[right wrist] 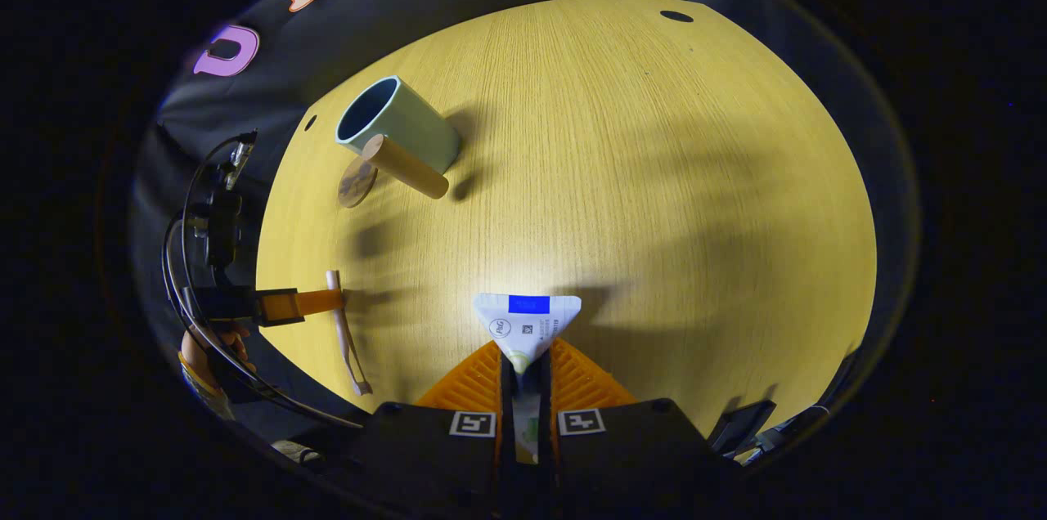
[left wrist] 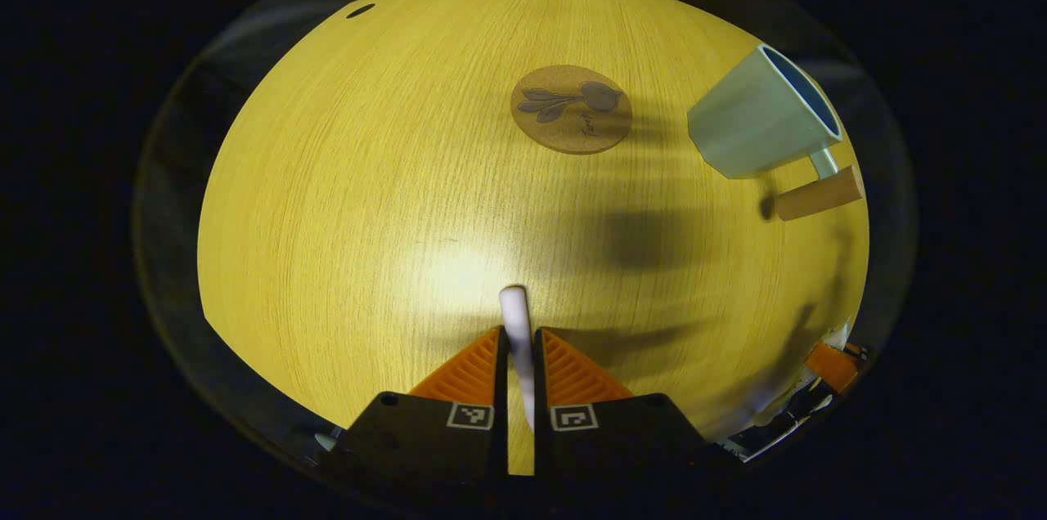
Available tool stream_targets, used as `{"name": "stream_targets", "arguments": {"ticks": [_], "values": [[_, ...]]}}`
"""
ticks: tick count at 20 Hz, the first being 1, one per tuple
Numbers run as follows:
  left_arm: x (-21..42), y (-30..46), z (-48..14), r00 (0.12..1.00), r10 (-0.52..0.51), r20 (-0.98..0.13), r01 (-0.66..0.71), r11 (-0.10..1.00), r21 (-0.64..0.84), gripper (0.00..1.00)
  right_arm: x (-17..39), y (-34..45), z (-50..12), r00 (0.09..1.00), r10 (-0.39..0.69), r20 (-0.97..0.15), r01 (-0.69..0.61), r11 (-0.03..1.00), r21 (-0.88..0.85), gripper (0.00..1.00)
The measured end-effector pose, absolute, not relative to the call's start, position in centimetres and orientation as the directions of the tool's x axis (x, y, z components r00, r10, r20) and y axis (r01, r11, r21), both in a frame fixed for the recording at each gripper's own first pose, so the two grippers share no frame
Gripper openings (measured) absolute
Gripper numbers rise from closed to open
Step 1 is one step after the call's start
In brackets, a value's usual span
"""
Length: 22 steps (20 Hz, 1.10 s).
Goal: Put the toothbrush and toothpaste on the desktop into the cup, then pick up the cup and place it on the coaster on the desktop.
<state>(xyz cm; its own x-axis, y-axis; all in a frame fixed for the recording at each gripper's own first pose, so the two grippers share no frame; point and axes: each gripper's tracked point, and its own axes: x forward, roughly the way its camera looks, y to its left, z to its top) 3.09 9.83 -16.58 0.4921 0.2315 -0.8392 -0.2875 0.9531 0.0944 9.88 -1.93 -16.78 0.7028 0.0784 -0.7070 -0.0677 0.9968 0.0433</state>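
In the left gripper view my left gripper [left wrist: 517, 332] is shut on a white toothbrush [left wrist: 515, 311], whose end pokes out past the fingers above the wooden desktop [left wrist: 368, 177]. A round cork coaster [left wrist: 571, 109] lies ahead. A pale green cup [left wrist: 761, 115] with a wooden handle [left wrist: 818, 193] stands upright to the right. In the right gripper view my right gripper [right wrist: 525, 348] is shut on a white toothpaste tube [right wrist: 527, 320], crimped end forward. The cup [right wrist: 401, 123] and coaster [right wrist: 357, 181] sit far left. The left gripper [right wrist: 303, 303] holds the toothbrush [right wrist: 348, 340] there.
The desktop [right wrist: 654, 177] has small dark holes near its far edge [left wrist: 360, 11] [right wrist: 676, 15]. Black cloth wall stands behind the table. A person's hand [right wrist: 204, 344] and cables show at the left of the right gripper view.
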Motion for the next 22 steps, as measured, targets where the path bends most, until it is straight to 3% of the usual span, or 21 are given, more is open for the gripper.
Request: {"name": "stream_targets", "arguments": {"ticks": [6, 10, 13, 22], "values": [[3.3, 10.0, -16.2, 0.514, 0.224, -0.828, -0.253, 0.962, 0.104, 0.0, 9.9, -2.5, -16.6, 0.709, 0.074, -0.701, -0.068, 0.997, 0.037, 0.1], [3.5, 9.8, -15.7, 0.58, 0.19, -0.792, -0.267, 0.963, 0.036, 0.0, 10.2, -2.7, -15.8, 0.735, 0.065, -0.675, -0.045, 0.998, 0.047, 0.17], [3.9, 10.5, -14.1, 0.621, 0.194, -0.759, -0.269, 0.963, 0.026, 0.0, 10.4, -2.8, -14.8, 0.766, 0.057, -0.64, -0.024, 0.998, 0.06, 0.13], [7.8, 11.1, -3.3, 0.814, 0.158, -0.558, -0.135, 0.987, 0.083, 0.0, 11.0, -0.2, -6.9, 0.904, 0.046, -0.425, -0.017, 0.997, 0.071, 0.13]]}}
